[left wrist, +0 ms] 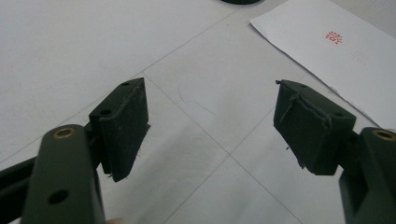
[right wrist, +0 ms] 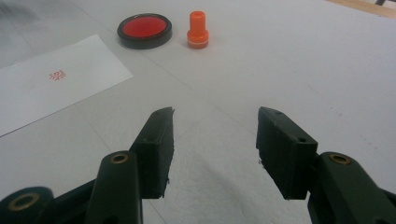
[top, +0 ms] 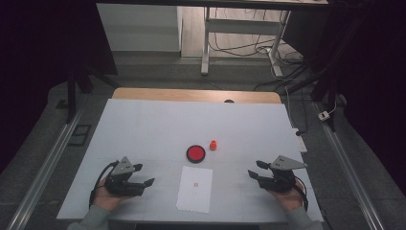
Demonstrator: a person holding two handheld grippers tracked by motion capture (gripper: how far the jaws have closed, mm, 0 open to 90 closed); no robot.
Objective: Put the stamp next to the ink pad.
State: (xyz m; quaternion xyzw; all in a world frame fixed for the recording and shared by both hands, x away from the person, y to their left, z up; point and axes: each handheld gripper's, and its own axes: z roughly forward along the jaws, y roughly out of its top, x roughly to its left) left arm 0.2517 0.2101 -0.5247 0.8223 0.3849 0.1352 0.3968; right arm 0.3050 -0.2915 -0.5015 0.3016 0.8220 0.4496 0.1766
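A round black ink pad with a red face (top: 196, 153) (right wrist: 144, 30) lies mid-table. Just to its right an orange stamp (top: 213, 144) (right wrist: 197, 30) stands upright. Nearer the front edge lies a white paper sheet (top: 195, 189) (left wrist: 345, 60) (right wrist: 42, 88) bearing a small red stamp print (top: 195, 184) (left wrist: 334, 37) (right wrist: 57, 74). My left gripper (top: 145, 175) (left wrist: 212, 126) rests low at the front left, open, with bare table between its jaws. At the front right my right gripper (top: 254, 169) (right wrist: 215, 144) is open too, empty, pointing toward the pad and stamp.
The white table cover (top: 143, 129) ends at a wooden strip (top: 191, 95) at the back. A grey power strip (top: 300, 139) sits by the table's right edge. Cables (top: 249, 48) and desk legs (top: 206, 43) stand on the floor beyond.
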